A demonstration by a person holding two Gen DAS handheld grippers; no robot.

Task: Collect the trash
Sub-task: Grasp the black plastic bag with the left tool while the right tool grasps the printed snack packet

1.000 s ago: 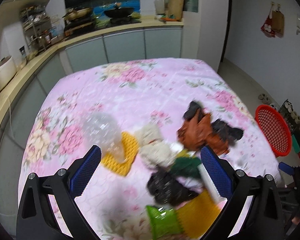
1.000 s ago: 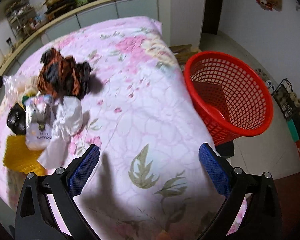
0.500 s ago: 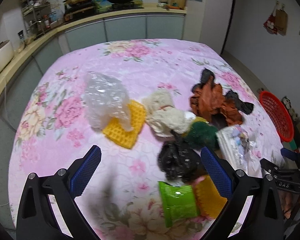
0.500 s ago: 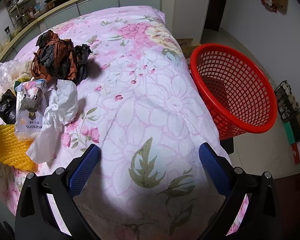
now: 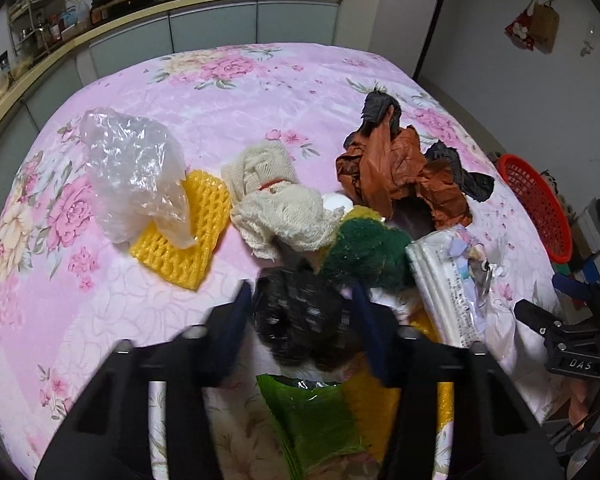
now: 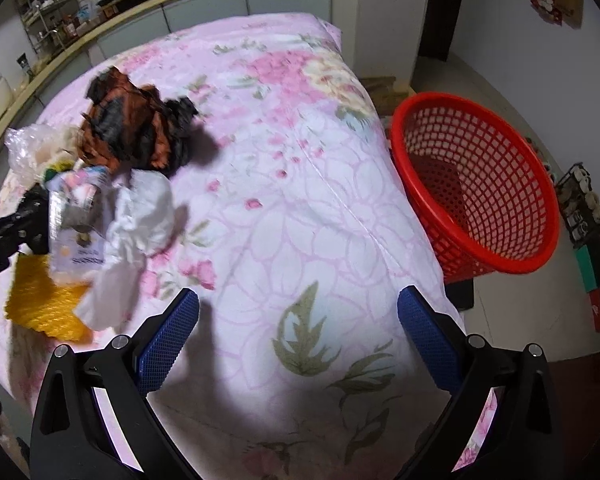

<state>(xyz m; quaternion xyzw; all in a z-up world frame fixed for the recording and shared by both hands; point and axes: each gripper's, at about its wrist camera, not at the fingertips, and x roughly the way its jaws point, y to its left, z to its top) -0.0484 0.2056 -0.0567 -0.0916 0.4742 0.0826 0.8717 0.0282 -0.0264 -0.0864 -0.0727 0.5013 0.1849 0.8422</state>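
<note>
Left gripper (image 5: 302, 312) closing on black crumpled bag (image 5: 300, 320), right gripper (image 6: 298, 334) idle.

Your left jaws have just been closing; the bag sits between the pads, which look to be touching its sides, blurred. It lies on the pink floral cloth (image 5: 236, 92) among the trash pile, beside the green scrub pad (image 5: 366, 254). Your right jaws stand wide, nothing in them. Red basket (image 6: 480, 184) sits off the cloth's edge.

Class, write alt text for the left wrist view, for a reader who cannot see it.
The left claw has just been closing around a crumpled black bag on a pink floral cloth. Around it lie a green sponge, cream rag, clear plastic bag, yellow mesh and green packet.
</note>
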